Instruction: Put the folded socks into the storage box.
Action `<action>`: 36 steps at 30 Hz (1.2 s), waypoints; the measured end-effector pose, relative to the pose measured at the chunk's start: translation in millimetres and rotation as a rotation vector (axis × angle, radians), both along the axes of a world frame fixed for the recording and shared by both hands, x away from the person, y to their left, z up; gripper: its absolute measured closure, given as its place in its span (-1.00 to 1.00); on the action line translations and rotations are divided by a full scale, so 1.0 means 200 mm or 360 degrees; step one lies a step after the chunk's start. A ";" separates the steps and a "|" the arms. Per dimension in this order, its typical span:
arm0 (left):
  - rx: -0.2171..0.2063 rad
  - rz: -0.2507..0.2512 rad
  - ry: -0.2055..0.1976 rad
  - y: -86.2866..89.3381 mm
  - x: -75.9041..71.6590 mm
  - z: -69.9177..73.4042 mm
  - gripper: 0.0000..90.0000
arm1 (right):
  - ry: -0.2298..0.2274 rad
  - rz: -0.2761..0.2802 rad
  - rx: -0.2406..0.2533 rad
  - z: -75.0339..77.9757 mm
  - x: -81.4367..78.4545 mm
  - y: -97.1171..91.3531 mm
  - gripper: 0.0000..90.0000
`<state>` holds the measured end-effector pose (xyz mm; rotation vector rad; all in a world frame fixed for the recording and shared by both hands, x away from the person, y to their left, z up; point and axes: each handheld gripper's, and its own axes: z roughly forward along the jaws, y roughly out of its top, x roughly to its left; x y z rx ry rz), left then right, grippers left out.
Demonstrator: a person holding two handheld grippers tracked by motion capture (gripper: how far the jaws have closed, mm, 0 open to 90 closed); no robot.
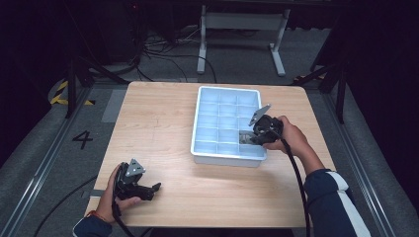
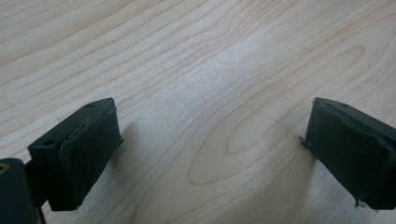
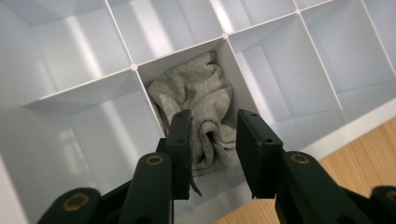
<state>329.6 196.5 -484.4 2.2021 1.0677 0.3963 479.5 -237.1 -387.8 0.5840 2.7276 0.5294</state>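
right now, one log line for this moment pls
left tongs: open, over bare table | right tongs: part open around grey cloth in tray compartment

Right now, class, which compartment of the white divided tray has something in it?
The compartment under the right gripper, in the tray's row nearest the person at its right end, holds a crumpled grey cloth. The other compartments in view look empty.

smooth plastic tray (image 3: 70, 56), soft grey cloth (image 3: 198, 100), wood-grain table (image 2: 196, 70).
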 end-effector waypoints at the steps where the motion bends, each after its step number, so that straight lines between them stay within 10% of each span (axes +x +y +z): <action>1: 0.0000 0.0000 0.0000 0.00 0.00 0.00 -0.91 | 0.0002 0.0003 0.0021 0.01 -0.01 -0.01 0.45; 36: -0.0001 0.0000 -0.0001 0.00 0.00 0.00 -0.90 | -0.0202 -0.0044 0.0235 0.14 -0.33 -0.28 0.11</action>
